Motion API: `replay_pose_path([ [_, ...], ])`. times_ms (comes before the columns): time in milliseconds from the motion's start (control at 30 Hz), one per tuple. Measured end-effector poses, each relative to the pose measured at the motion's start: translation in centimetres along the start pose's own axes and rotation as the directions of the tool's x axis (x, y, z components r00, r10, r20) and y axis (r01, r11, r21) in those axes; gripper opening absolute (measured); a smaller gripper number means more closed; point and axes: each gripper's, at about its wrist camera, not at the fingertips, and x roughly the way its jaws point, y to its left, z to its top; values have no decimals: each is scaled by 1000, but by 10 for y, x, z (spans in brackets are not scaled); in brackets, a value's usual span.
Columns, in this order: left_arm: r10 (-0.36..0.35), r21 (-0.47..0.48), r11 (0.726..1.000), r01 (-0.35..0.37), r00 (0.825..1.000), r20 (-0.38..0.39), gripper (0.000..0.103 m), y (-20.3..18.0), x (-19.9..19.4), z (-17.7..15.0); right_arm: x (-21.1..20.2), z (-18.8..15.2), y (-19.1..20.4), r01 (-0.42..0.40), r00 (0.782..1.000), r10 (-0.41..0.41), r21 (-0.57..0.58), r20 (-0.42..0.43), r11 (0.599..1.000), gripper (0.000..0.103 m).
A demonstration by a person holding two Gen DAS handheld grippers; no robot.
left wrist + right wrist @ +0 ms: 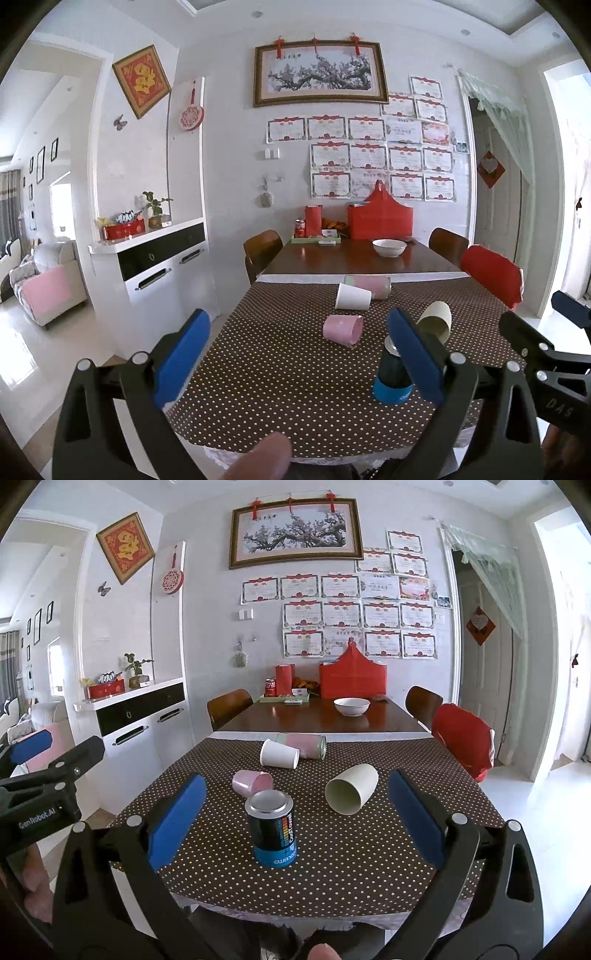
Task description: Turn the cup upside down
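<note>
The cream cup lies on its side mid-tabletop, mouth toward the near edge, long axis running away rightward. The right hand-held gripper, spread wide and empty, is nearer; the left hand-held gripper is wide too.

Two wrist fisheyes side by side above the near table edge, facing the wall.

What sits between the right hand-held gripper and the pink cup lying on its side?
In the right wrist view, the upright dark can stands between the right hand-held gripper and the pink cup.
</note>
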Motion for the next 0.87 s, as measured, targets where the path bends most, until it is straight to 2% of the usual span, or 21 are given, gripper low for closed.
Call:
replay_pose_path([
  [467, -3, 5, 1000, 3, 1000, 28, 95, 1, -4, -1, -1, 0, 1, -8, 1000, 8, 2, -14, 1000, 97],
  [867, -13, -6, 1000, 13, 1000, 3, 95, 4, 0, -3, 0, -1, 1, -10, 1000, 10, 3, -16, 1000, 97],
])
